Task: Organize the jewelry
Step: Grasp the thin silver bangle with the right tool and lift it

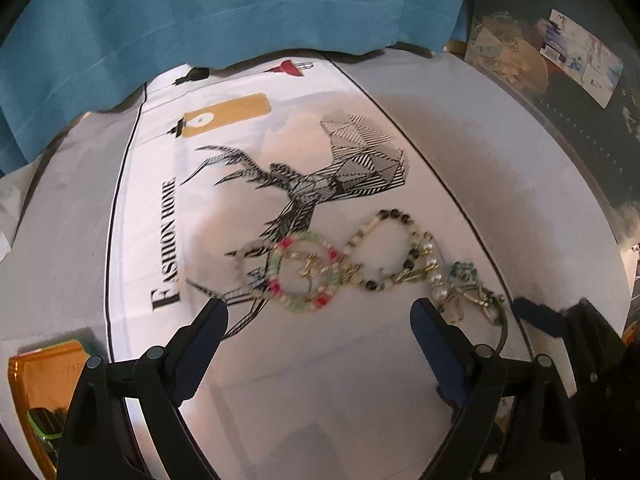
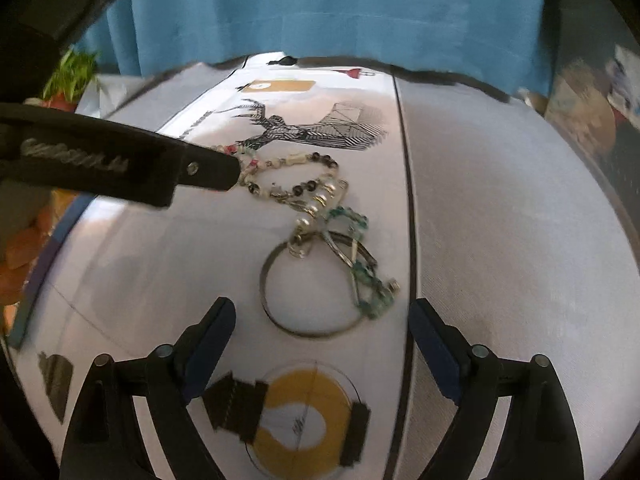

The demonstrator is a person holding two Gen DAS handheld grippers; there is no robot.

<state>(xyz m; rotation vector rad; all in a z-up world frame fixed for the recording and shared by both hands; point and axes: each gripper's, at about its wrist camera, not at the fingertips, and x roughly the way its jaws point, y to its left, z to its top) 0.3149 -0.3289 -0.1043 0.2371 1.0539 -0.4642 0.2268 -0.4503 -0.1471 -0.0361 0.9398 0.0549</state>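
The left tool [image 1: 320, 312] stood wide open with nothing in it. The right tool [image 2: 322, 312] was wide open too, and empty. Both hung over a white cloth [image 1: 320, 380] with a deer picture [image 1: 320, 184] on the desk.

The jewelry lay in a row near the middle of the cloth. A pink and green bead bracelet [image 1: 306, 272] touched a dark and cream bead bracelet [image 1: 390, 252]. Next came a tangle of pearls and teal beads [image 2: 360, 264], lying over a thin metal bangle [image 2: 304, 292]. The bangle sat just in front of the right tool.

A black line [image 2: 408, 220] ran along the cloth just beside the tangle. Past it the cloth was bare. A blue curtain [image 2: 320, 8] hung at the far edge. An orange box [image 1: 36, 384] sat at the near left corner.
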